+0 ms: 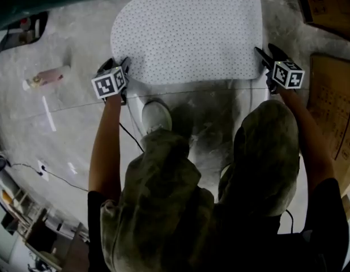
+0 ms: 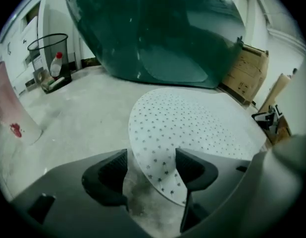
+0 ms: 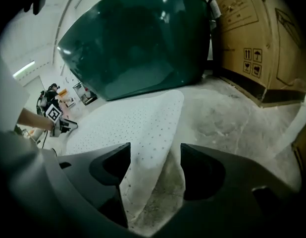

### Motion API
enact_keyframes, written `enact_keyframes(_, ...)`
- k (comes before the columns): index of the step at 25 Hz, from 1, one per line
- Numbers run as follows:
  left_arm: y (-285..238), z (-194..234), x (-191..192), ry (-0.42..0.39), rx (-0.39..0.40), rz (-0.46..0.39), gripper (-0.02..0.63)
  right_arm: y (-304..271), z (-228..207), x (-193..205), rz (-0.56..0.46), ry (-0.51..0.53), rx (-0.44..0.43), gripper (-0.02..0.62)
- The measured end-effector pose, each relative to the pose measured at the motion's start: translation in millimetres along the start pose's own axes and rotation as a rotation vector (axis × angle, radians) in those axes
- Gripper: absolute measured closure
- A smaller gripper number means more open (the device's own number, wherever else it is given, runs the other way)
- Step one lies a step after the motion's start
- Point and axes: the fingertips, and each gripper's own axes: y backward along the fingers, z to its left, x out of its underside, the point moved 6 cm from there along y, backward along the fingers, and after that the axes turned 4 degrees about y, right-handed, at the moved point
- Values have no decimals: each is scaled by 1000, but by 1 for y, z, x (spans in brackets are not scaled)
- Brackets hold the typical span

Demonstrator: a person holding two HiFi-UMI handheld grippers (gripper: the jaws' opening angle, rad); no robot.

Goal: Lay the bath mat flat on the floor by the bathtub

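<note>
The white dotted bath mat (image 1: pixel 186 33) lies spread on the concrete floor beside the dark green bathtub (image 2: pixel 158 33). My left gripper (image 1: pixel 118 64) sits at the mat's near left corner, my right gripper (image 1: pixel 267 51) at its near right corner. In the left gripper view the mat (image 2: pixel 192 128) has its corner curling up between the wide-apart jaws of the left gripper (image 2: pixel 152 170), unpressed. In the right gripper view the mat (image 3: pixel 138 128) edge rests loose on the floor between the spread jaws of the right gripper (image 3: pixel 155 165). Both grippers are open.
Cardboard boxes (image 1: pixel 328 4) stand to the right of the mat, close to the tub (image 3: pixel 138 43). A pink bottle (image 1: pixel 47 77) lies on the floor at left. A wire bin (image 2: pixel 49 53) stands by the far wall. The person's shoe (image 1: pixel 156 116) is just behind the mat.
</note>
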Motion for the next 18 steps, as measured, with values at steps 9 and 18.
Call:
enact_keyframes(9,-8,-16,-2,127,-112,-8,361,-14,8,3,34,-45,-42,282)
enact_keyframes(18,15,-13,-1,210,0,-50,534,-17,17,8,50,-32,-35,284)
